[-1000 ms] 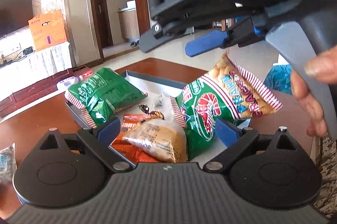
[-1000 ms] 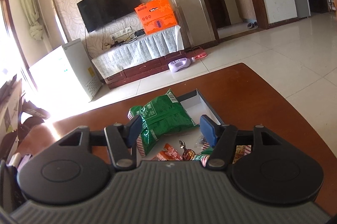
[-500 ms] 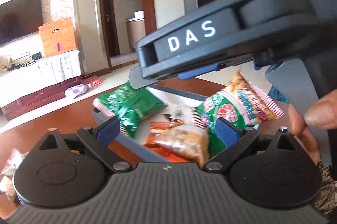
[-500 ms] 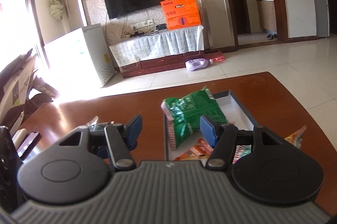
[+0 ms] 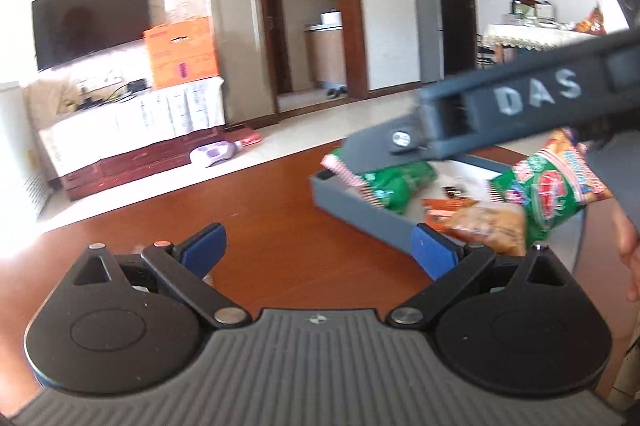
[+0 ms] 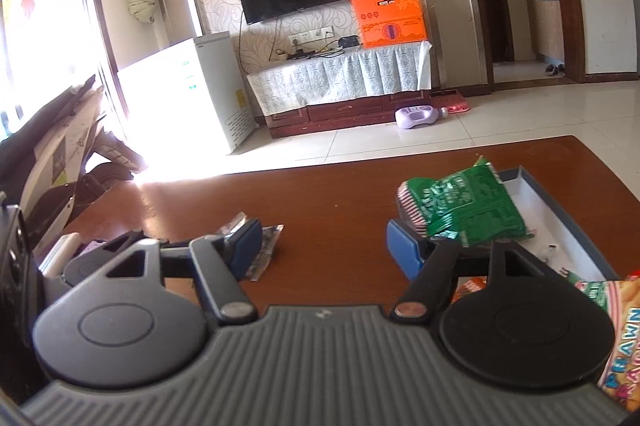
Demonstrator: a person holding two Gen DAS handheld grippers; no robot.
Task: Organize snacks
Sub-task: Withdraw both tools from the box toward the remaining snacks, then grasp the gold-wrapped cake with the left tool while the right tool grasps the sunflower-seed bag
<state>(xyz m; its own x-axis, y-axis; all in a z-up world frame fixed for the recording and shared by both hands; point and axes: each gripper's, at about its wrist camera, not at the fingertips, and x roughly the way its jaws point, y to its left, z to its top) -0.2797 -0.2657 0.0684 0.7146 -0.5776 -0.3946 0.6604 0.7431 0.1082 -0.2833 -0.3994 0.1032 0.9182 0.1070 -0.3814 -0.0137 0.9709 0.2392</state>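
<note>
A grey box on the brown table holds a green snack bag, a prawn cracker bag, a tan packet and orange packets. My left gripper is open and empty over bare table, left of the box. My right gripper is open and empty; its arm crosses the left wrist view above the box. In the right wrist view the green bag lies in the box, and a small clear packet lies on the table by the left finger.
The table's far edge faces a tiled floor with a purple bottle. A TV stand with an orange carton, a white freezer and a scooter stand beyond. More items lie at the table's left edge.
Both grippers have swung left, away from the box. The box and snacks now sit at the right of both views, and the small clear packet has come into the right wrist view.
</note>
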